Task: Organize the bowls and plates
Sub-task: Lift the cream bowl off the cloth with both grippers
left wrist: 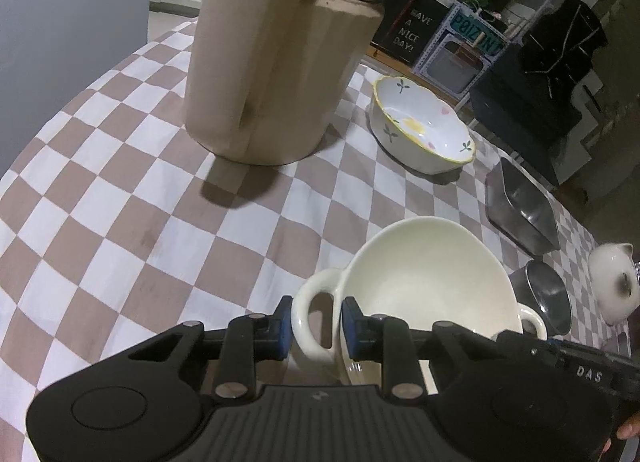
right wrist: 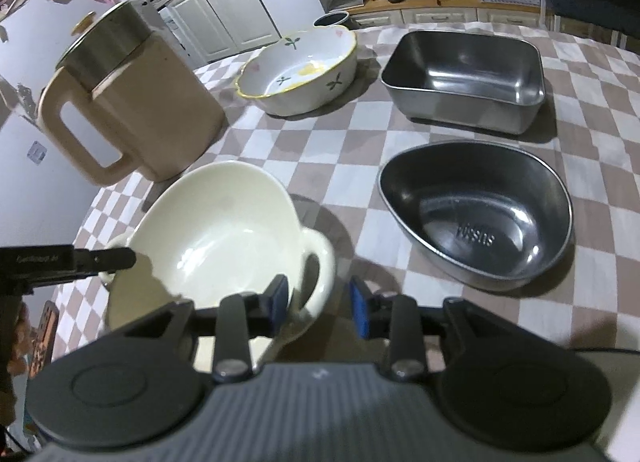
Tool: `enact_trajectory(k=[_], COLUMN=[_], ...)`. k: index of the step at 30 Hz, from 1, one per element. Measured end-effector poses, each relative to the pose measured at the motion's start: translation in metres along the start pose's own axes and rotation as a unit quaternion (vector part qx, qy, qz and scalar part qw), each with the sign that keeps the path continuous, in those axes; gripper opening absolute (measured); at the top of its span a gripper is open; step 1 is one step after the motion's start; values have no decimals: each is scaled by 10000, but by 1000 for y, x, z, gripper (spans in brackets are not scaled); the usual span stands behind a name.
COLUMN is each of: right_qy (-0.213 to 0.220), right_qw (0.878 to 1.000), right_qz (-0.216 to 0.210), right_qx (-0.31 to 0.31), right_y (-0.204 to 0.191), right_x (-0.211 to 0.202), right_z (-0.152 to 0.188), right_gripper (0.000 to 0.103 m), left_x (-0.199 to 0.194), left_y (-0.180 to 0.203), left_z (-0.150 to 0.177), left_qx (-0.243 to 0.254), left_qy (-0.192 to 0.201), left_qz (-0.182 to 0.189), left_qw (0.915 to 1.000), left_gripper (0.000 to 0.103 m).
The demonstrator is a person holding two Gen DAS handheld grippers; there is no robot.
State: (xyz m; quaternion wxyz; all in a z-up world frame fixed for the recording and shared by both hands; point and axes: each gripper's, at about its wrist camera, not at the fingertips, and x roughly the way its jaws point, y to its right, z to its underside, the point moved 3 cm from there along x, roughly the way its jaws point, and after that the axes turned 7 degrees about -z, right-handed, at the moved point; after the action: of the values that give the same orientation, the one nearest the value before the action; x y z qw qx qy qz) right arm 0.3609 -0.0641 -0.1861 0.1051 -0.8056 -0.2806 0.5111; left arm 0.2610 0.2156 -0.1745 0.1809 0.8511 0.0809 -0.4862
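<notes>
Left gripper [left wrist: 314, 328]: its blue pads are set apart on either side of one loop handle of the cream bowl [left wrist: 428, 282]; the handle sits in the gap, and whether the pads press on it cannot be told.
Right gripper [right wrist: 320, 302]: the fingers are parted, with the opposite loop handle at 11 o'clock, just off the left pad; nothing is held, and contact cannot be confirmed.
Cream bowl: it is found nearest of all, between the two grippers, on the checked bench [left wrist: 120, 190]; it looks tipped, though a lift cannot be confirmed.
Handle axis: the line through the two handles runs from one gripper to the other, so a two-handed carry is judged to be in preparation.
Nearer side: the left gripper is judged better seated; a small shift toward 11 o'clock is judged to be needed on the right.
Oval steel bowl [right wrist: 476, 214]: it is seen at 1 o'clock from the right gripper, apart from the cream bowl.
Beige jug [right wrist: 132, 110]: it stands upright at 10 o'clock, farther back.
Steel tray [right wrist: 464, 78]: it is placed behind the oval bowl.
Flowered bowl [right wrist: 300, 70]: it lies farthest at 12 o'clock, well apart, a likely stacking place.
</notes>
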Motion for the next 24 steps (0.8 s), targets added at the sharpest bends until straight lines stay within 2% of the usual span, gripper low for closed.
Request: enact_trajectory(k=[6, 10, 14, 17, 19, 24], right_qy=[-81, -107, -108, -105, -119, -139], right_qw=[9999, 9998, 9997, 9998, 9999, 9999], right_qz=[122, 145, 124, 102, 69, 80], right_qx=[32, 128, 192, 120, 98, -16], right_y=[-1, 2, 5, 3, 1, -5], right_x=[14, 20, 21, 23, 24, 27], right_z=[-5, -5, -6, -5, -6, -7], right_gripper=[39, 45, 47, 42, 35, 30], left_x=[11, 14, 16, 18, 19, 20], left_y=[2, 4, 6, 6, 4, 6], left_z=[0, -1, -1, -1, -1, 0], left_qx=[120, 160, 209, 280, 262, 330], left_qy=[-105, -126, -125, -95, -96, -66], left_qz=[69, 63, 52, 86, 145, 53], left_qw=[9998, 9998, 9997, 9995, 9995, 9994], left_gripper=[31, 32, 32, 32, 32, 34])
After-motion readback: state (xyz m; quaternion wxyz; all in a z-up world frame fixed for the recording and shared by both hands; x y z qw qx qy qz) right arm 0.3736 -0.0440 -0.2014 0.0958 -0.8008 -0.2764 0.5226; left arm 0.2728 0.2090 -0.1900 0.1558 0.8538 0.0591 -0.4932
